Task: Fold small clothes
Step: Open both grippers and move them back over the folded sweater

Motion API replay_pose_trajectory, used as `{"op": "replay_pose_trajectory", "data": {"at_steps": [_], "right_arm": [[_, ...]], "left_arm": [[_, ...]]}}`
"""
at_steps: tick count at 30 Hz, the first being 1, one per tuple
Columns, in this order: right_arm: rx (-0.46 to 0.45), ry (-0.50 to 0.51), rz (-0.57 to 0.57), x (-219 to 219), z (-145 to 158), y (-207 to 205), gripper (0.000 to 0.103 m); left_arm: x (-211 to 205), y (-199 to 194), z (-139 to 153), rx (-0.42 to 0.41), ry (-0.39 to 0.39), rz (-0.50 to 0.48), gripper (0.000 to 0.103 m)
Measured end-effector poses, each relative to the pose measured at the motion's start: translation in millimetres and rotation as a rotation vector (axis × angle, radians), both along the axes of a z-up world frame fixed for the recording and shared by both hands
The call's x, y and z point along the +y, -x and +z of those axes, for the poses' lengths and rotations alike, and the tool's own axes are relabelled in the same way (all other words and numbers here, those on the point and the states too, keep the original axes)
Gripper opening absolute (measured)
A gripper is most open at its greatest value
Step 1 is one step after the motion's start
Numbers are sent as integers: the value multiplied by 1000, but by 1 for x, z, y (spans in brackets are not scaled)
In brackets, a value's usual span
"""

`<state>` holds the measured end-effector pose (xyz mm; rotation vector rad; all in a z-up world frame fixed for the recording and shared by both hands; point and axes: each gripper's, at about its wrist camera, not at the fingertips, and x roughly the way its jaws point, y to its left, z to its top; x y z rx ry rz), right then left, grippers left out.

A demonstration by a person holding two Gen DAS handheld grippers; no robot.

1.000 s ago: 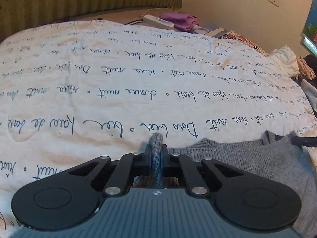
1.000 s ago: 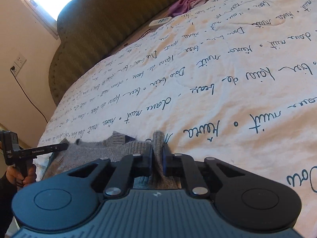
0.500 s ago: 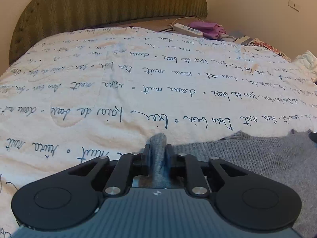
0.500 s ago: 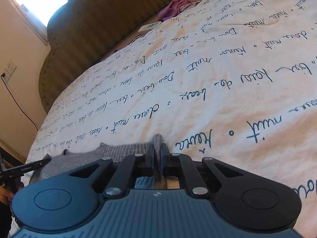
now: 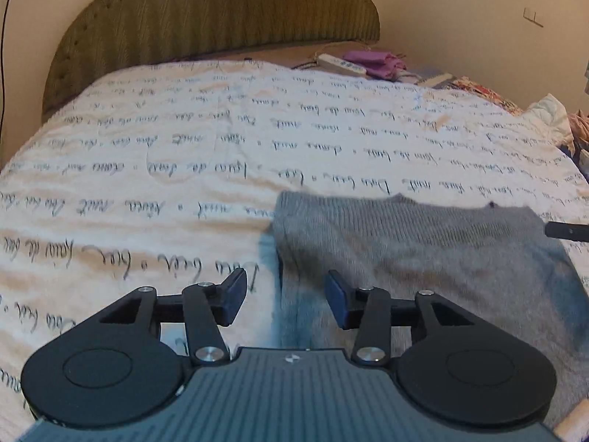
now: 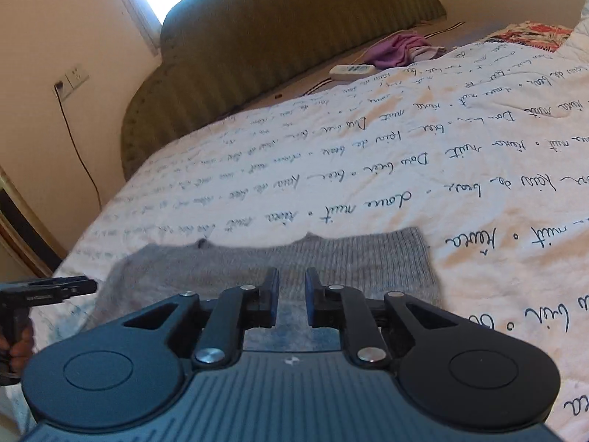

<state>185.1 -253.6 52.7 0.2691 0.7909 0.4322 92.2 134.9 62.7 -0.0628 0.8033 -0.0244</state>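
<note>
A grey knitted garment (image 5: 423,243) lies flat on the white bedspread (image 5: 184,169) printed with dark script. My left gripper (image 5: 285,291) is open and empty above the garment's left edge. In the right wrist view the same garment (image 6: 349,258) lies spread in front of my right gripper (image 6: 291,291), which is open with a narrow gap and holds nothing. The tip of the right gripper shows at the right edge of the left wrist view (image 5: 567,230). The left gripper and the hand on it show at the left edge of the right wrist view (image 6: 44,291).
An olive padded headboard (image 5: 221,22) stands at the far end of the bed. A white remote (image 5: 342,65) and purple cloth (image 5: 375,62) lie near it. Piled clothes (image 5: 552,118) lie at the far right. A wall socket with a black cord (image 6: 70,81) is on the left.
Both grippers have let go of the grey garment and opened. The garment now lies flat on the bedspread. Both grippers have pulled back and lifted a little.
</note>
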Motion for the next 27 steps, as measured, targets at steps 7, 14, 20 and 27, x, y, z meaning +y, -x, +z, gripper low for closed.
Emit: {"op": "replay_pose_trajectory", "data": {"at_steps": [7, 14, 20, 27], "right_arm": [[12, -27, -41, -2, -46, 2, 14], [22, -136, -46, -11, -54, 0, 13], [26, -145, -53, 0, -55, -6, 13], [12, -108, -72, 24, 0, -6, 22]], "left_arm": [[1, 14, -19, 73, 26, -41, 16], [27, 28, -3, 78, 66, 56, 2], [26, 36, -17, 135, 31, 127, 7], [-20, 23, 45, -144, -23, 2, 48]]}}
